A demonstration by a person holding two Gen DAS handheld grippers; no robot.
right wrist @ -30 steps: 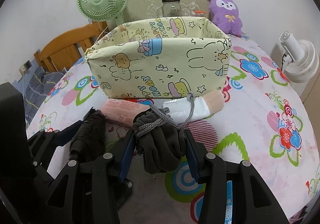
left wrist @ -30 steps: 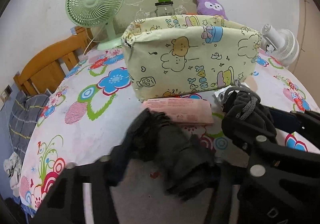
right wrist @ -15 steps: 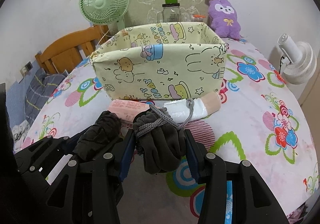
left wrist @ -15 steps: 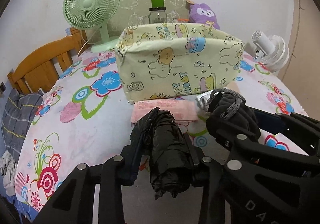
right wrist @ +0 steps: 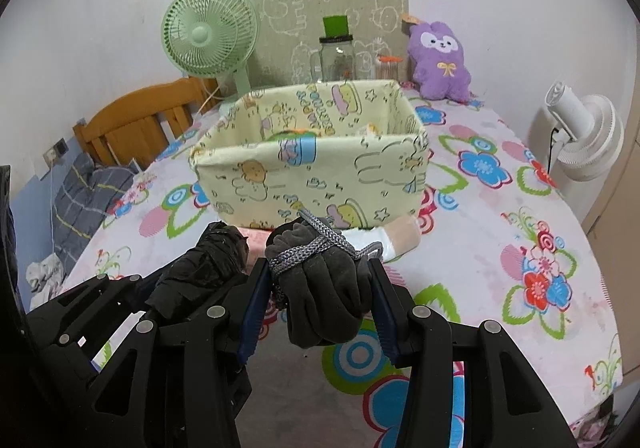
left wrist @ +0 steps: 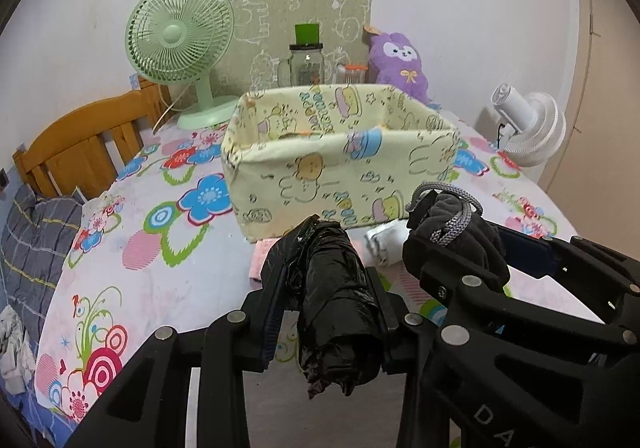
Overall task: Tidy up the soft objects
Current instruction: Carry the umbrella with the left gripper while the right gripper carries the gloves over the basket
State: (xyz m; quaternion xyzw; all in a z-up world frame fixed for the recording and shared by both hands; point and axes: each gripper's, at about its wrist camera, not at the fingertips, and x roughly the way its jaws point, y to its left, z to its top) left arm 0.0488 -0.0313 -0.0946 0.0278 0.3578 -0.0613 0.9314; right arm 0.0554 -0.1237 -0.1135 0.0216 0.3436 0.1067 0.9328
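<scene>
My left gripper (left wrist: 326, 288) is shut on a black crumpled plastic bundle (left wrist: 336, 308) and holds it above the table. My right gripper (right wrist: 320, 288) is shut on a dark grey cloth bundle tied with grey cord (right wrist: 324, 280); it also shows in the left wrist view (left wrist: 452, 240). Both hang in front of the yellow cartoon-print fabric box (right wrist: 312, 176), also in the left wrist view (left wrist: 340, 168), whose top is open. A pink packet (left wrist: 260, 260) and a white-and-beige roll (right wrist: 392, 240) lie against the box's near wall.
A green fan (right wrist: 210, 36), a glass jar (right wrist: 338, 56) and a purple plush (right wrist: 440, 56) stand behind the box. A white fan (right wrist: 584, 136) is at the right edge. A wooden headboard (right wrist: 136, 124) is at the left. The flowered tablecloth (right wrist: 500, 208) covers the table.
Both grippers have risen with their bundles, so the inside of the box now shows. The left gripper's black bundle has steadied from a blur.
</scene>
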